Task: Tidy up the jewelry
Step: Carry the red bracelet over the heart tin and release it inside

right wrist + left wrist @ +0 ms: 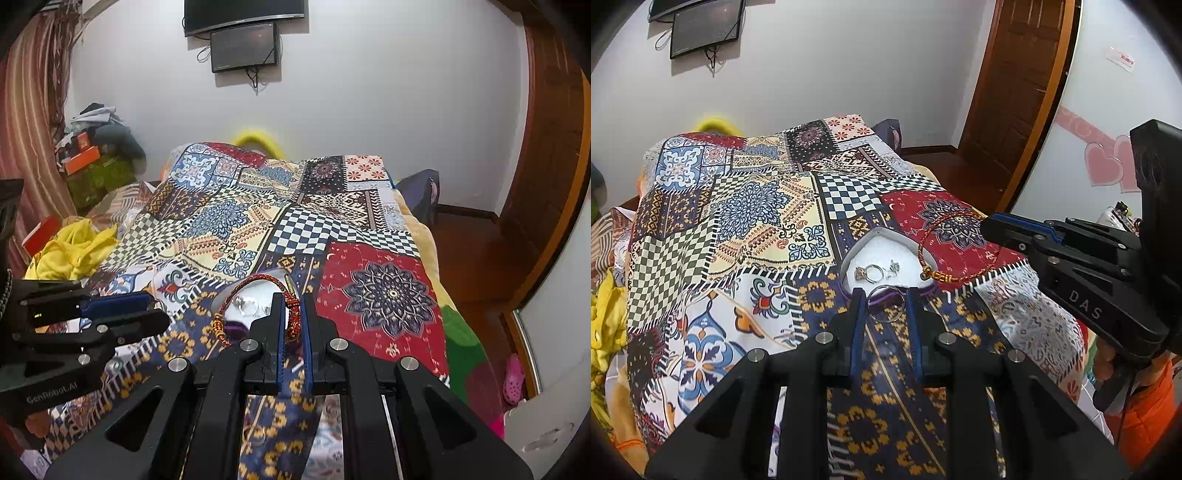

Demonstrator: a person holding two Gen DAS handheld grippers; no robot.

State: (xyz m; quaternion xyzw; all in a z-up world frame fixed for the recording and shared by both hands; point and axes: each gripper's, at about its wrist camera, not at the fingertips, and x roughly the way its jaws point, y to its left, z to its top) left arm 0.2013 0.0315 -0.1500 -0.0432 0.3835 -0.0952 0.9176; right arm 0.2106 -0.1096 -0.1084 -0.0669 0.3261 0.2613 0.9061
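A white heart-shaped jewelry box (882, 240) with a purple outside lies on the patchwork bedspread; it holds a silver ring (874, 273) and small silver pieces (894, 266). My left gripper (884, 301) is shut on a thin silver bangle (886, 303) just in front of the box. My right gripper (293, 306) is shut on a red and gold braided bracelet (255, 286), which hangs over the box (236, 310). In the left wrist view the bracelet (955, 221) loops from the right gripper (997, 225) down to the box's right rim.
The patchwork bedspread (757, 221) covers the bed. Yellow cloth (70, 251) and clutter (96, 147) lie at the left. A wooden door (1015, 92) stands at the right, screens (243, 37) hang on the wall, and pink sandals (515, 376) lie on the floor.
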